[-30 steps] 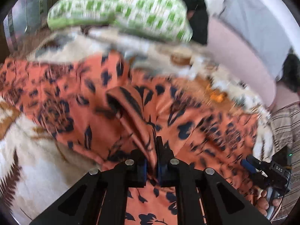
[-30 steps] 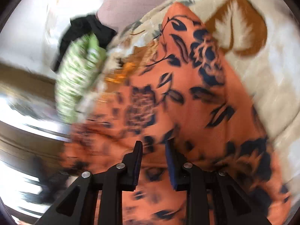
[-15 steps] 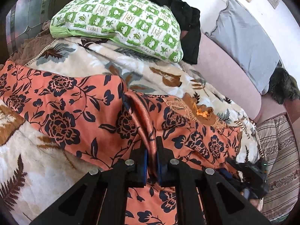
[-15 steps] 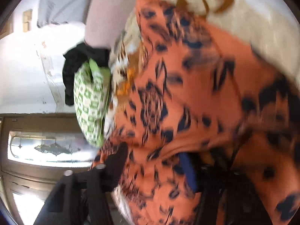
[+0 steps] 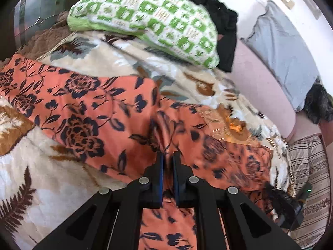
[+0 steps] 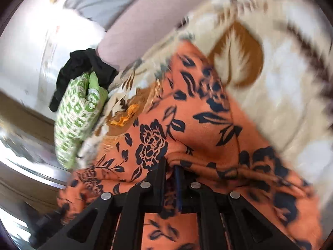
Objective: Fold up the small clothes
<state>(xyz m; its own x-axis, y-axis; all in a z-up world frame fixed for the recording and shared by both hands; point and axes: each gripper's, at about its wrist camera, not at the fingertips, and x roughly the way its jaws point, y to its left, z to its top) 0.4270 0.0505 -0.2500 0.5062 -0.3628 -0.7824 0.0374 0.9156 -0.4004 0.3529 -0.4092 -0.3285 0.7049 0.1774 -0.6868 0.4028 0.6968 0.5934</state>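
1. Your left gripper [image 5: 168, 162] has its jaws clenched on a raised fold of the orange floral garment [image 5: 87, 112].
2. Your right gripper [image 6: 170, 169] has just closed its jaws, pinching the garment's bunched edge.
3. The garment lies across the leaf-print blanket [image 5: 41, 189], with bare blanket beside its near edge.
4. The green pillow [image 5: 149, 20] sits well beyond its far edge.

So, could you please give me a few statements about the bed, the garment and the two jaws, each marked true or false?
1. The left gripper has its jaws shut on the orange floral garment. True.
2. The right gripper hangs open above bare blanket. False: its jaws have just been closing and now pinch a fold of that garment.
3. The green checked pillow lies on the leaf-print blanket. True.
4. The garment is neatly folded. False: it is spread out and rumpled.
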